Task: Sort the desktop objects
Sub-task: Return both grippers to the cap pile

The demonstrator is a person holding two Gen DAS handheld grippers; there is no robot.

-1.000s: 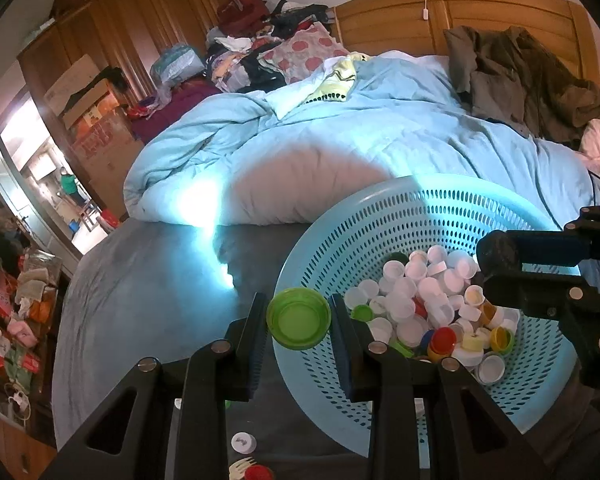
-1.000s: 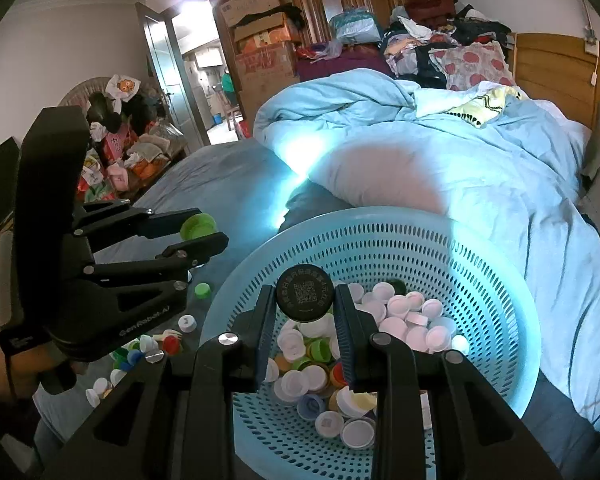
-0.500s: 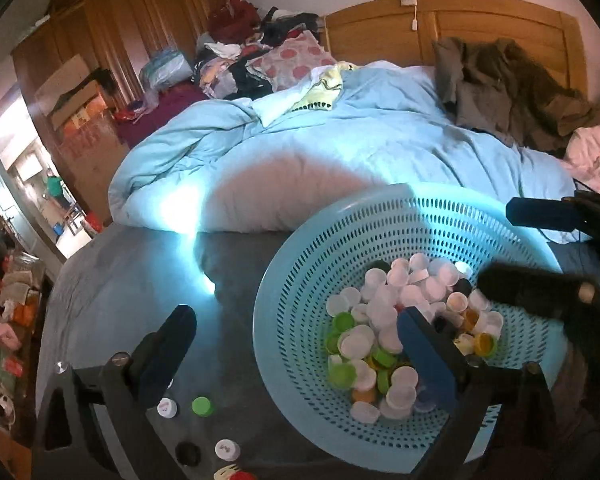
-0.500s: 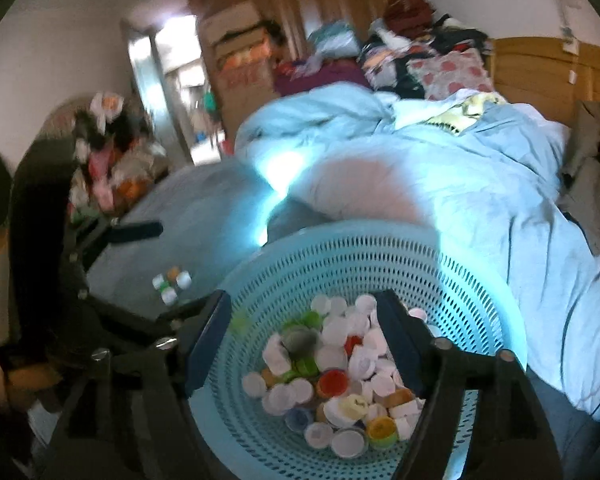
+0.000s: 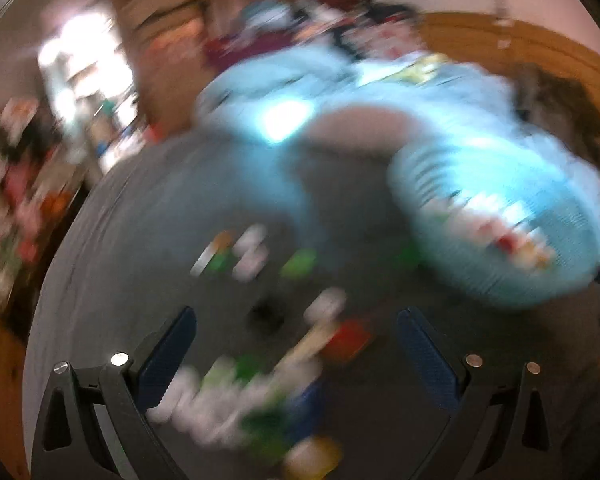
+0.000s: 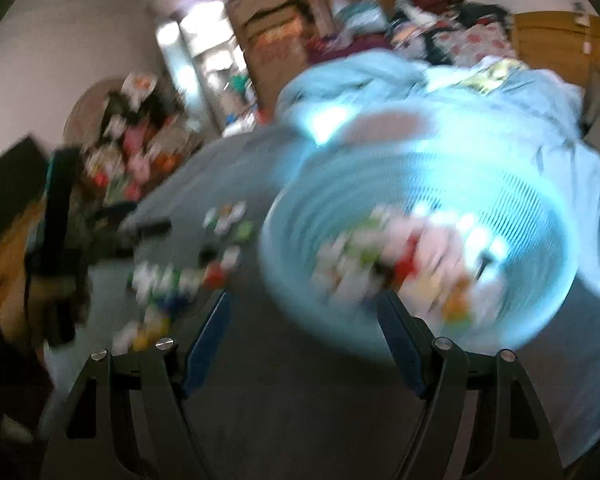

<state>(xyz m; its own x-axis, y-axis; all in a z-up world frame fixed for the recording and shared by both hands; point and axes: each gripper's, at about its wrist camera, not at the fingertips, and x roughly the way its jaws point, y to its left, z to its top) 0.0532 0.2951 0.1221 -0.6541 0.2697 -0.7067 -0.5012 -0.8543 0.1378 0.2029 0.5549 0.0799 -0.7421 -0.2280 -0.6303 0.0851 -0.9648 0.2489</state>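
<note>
Loose bottle caps [image 5: 260, 380]: scattered on the grey bed sheet [image 5: 148, 248] near its front edge, directly ahead of and partly between the jaws of the left hand-held gripper [image 5: 296, 344], which is nearer. Left jaws spread wide, nothing held, having just opened. Right hand-held gripper [image 6: 304, 320]: released, empty, just opened, aimed at the basket's near rim. Blue perforated basket [image 6: 540, 208]: many mixed caps inside.

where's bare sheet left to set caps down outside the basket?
Bare grey sheet lies in front of the blue basket, between it and the loose caps. Also beyond those caps, toward the duvet. Crowded: the cap cluster and the basket's inside. Frames are blurred.
</note>
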